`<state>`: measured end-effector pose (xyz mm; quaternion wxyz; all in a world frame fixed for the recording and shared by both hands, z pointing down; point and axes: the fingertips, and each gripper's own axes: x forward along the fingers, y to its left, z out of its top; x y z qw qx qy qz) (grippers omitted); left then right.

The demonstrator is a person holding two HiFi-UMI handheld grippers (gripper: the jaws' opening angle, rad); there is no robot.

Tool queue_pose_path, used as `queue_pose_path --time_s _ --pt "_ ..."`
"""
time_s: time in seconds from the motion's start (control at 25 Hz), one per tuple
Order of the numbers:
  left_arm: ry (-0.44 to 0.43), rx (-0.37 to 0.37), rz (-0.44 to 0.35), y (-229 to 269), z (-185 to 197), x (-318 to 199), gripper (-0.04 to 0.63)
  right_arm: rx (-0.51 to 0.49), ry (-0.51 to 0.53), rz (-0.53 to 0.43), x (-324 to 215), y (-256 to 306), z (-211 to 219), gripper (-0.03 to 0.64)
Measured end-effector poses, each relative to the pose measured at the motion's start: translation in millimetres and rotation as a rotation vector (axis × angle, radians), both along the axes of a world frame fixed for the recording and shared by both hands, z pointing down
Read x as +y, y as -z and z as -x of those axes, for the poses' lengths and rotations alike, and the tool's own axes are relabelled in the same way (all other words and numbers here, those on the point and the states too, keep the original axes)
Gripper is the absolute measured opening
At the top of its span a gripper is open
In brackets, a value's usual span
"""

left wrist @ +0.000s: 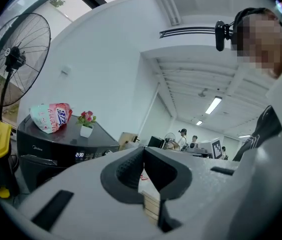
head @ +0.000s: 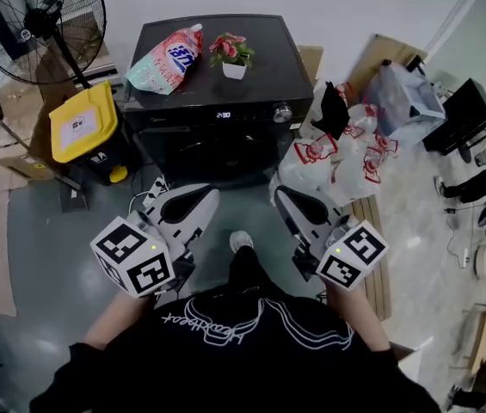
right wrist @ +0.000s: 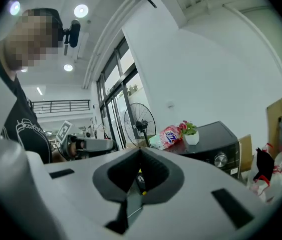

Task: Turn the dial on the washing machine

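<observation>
Gleaming silver, the round dial [head: 282, 112] sits on the glossy black washer [head: 264, 80] front (right end), twelve o'clock from the right gripper [head: 287, 198]. Its jaws and those of the left gripper [head: 201, 198] are pressed together, empty.

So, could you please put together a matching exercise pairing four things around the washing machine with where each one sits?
Things: 1 detergent pouch; 2 dial; 3 yellow-lidded bin; 4 plastic bags.
Places, as the head view shows them: a floor, right of the washing machine; b machine top, beside the potted plant; c front panel, right end; d floor, left of the machine.
Pairs: 1-b, 2-c, 3-d, 4-a.
</observation>
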<state>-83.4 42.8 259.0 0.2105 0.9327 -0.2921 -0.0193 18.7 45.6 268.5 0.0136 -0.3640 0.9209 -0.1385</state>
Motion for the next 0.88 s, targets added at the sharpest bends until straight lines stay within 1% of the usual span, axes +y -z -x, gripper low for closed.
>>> queue_pose_path --time_s 0.28,0.48,0.64,0.88 --pt "-0.029 -0.007 -0.042 21.6 -13.7 19.0 0.005 -0.021 0.015 -0.029 18.2 17.5 -4.0 0.003" --pt "-0.005 -0.026 -0.063 28.8 -7.0 27.3 0.005 -0.035 0.021 -0.040 30.1 24.6 -2.6 0.003" --pt "-0.002 -0.029 -0.075 31.3 -4.7 36.0 0.005 -0.022 0.032 -0.065 39.8 29.9 2.2 0.003" --pt "0.017 -0.041 -0.056 21.3 7.7 43.7 0.005 -0.011 0.039 -0.053 52.6 21.7 10.6 0.003"
